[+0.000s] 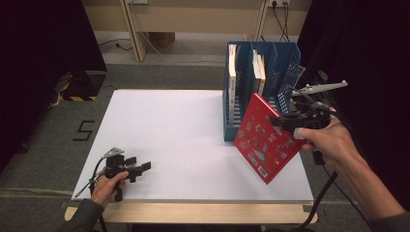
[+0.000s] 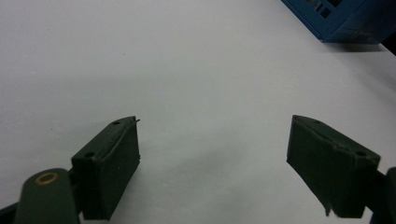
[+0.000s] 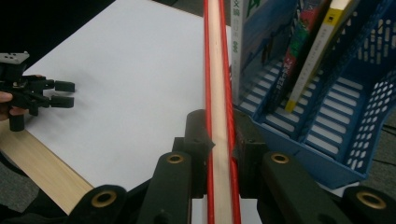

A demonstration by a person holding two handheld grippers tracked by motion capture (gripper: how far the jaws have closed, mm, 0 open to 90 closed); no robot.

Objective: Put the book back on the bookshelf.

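Note:
A thin red picture book (image 1: 265,139) hangs tilted in the air in front of the blue file rack (image 1: 241,126), with my right gripper (image 1: 283,122) shut on its upper right edge. In the right gripper view the book's page edge (image 3: 218,93) runs straight up between the two black jaws, which press on both covers. My left gripper (image 1: 139,168) rests low over the table's front left corner, held by a hand, open with nothing between its fingers (image 2: 109,163). The rack holds several upright books (image 1: 233,67) in its slots.
The white tabletop (image 1: 174,130) stretches bare between the two grippers. The rack stands at the back right, and its corner (image 2: 341,23) also appears in the left gripper view. The table's wooden front edge (image 1: 193,212) runs along the bottom. Dark curtains flank both sides.

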